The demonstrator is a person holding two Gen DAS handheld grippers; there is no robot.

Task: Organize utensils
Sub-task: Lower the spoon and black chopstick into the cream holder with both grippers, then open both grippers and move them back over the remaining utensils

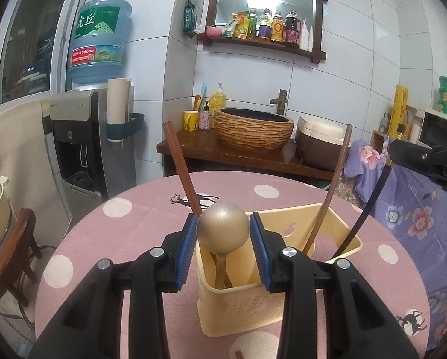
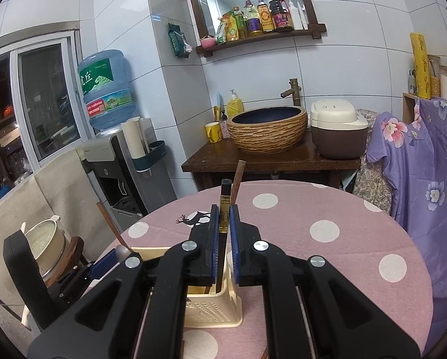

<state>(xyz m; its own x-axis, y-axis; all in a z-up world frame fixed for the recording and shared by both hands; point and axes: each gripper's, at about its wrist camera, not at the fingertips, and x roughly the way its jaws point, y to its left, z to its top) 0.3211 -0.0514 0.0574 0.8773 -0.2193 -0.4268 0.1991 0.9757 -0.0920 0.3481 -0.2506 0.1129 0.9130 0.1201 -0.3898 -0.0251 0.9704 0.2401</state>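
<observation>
Utensils mostly stand in the holder (image 1: 277, 296); I have the left gripper (image 1: 223, 233) clamped on the ladle (image 1: 223, 229), the right gripper (image 2: 224, 218) clamped on a black chopstick (image 2: 225, 206), both unreleased.

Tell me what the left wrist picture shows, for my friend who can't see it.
The left gripper holds a spoon by its round golden bowl, handle down inside a cream holder. The holder stands on a pink dotted table, with two wooden handles and a black stick poking out. Behind are a sink and a water cooler.
</observation>
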